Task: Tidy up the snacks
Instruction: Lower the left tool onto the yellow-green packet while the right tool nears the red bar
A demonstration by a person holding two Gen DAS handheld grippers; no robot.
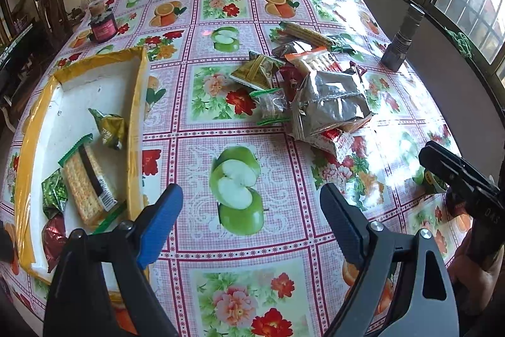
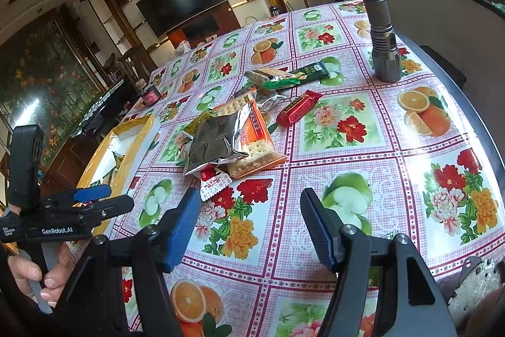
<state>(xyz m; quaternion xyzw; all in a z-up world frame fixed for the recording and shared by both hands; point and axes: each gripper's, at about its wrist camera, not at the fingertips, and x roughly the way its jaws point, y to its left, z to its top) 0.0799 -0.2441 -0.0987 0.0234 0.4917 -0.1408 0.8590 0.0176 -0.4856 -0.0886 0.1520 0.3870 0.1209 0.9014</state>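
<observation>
**Snack pile in mid-desk, both hand-held grippers empty**

In the middle of the desk [image 1: 195, 21] lies a loose pile of snacks [image 1: 303, 84]. Topmost is a crumpled silver foil bag [image 1: 331, 103], which rests on an orange cracker pack [image 2: 252, 141]. A small red-and-white sachet [image 2: 213, 182] pokes out at the near edge of the pile. A red wrapped bar [image 2: 296, 108] lies just beside the pile, toward the window side, and a dark green bar [image 2: 311, 71] lies farther back, with a green-ended cracker pack [image 2: 268, 78] touching it.

Well apart from the pile, at the desk's left edge, sits a shallow tray [image 1: 135, 103] with yellow walls and a white floor. Inside it lie a long cracker pack [image 1: 85, 182], a green packet [image 1: 109, 128] against the right wall, a green pea packet [image 1: 53, 193] and a red foil packet [image 1: 55, 236] at the near end.

The left hand-held gripper [image 1: 252, 217] hovers above the bare cloth between tray and pile, its jaws spread wide with nothing between them. The right hand-held gripper [image 2: 249, 223] hangs near the sachet, jaws parted and likewise empty.

Beyond the snacks, a grey flashlight [image 2: 380, 30] stands upright near the window side of the desk. A dark jar [image 1: 102, 27] stands at the far left edge. The cloth is a fruit-and-flower print.
</observation>
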